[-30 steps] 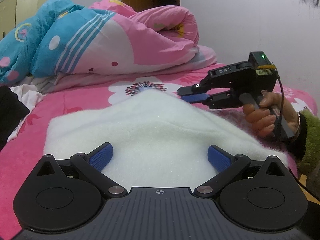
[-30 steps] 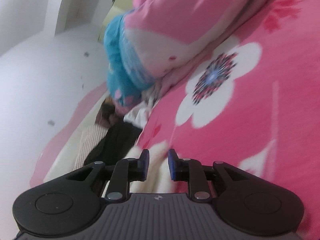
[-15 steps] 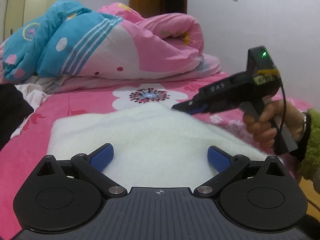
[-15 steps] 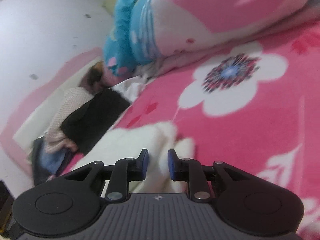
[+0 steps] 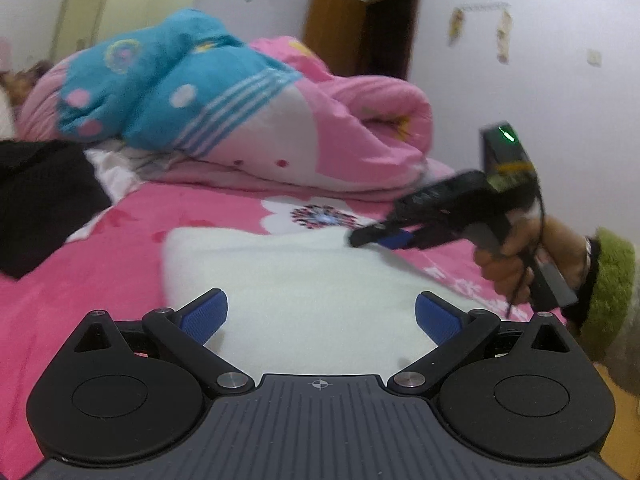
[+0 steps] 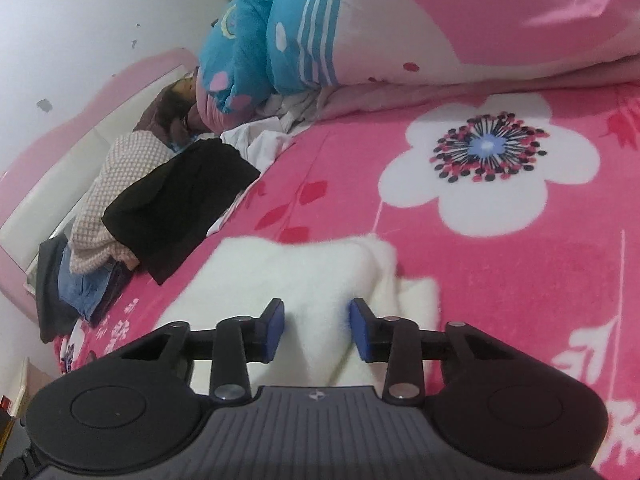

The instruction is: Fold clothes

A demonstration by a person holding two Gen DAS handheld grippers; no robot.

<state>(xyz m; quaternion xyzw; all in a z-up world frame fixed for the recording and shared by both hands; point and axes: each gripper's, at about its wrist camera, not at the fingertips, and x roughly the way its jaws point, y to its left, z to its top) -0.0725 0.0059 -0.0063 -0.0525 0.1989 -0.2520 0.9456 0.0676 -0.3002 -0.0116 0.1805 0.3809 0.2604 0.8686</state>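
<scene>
Pink bed (image 6: 500, 280), white garment (image 6: 304, 272) beneath tools

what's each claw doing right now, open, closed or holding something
Left claw: open wide, holding nothing.
Right claw: partly open, nothing clamped; the white fleece lies below it.

L tool (image 5: 320, 312): jaws spread wide, blue pads well apart, nothing pinched, low over the white fleece garment (image 5: 304, 280). R tool (image 6: 317, 328): jaws part-open w/ a clear gap, nothing gripped, tipped down at the garment's far corner. R hand (image 5: 516, 256) wraps the pistol grip, green fuzzy cuff at the wrist, to the garment's right.
</scene>
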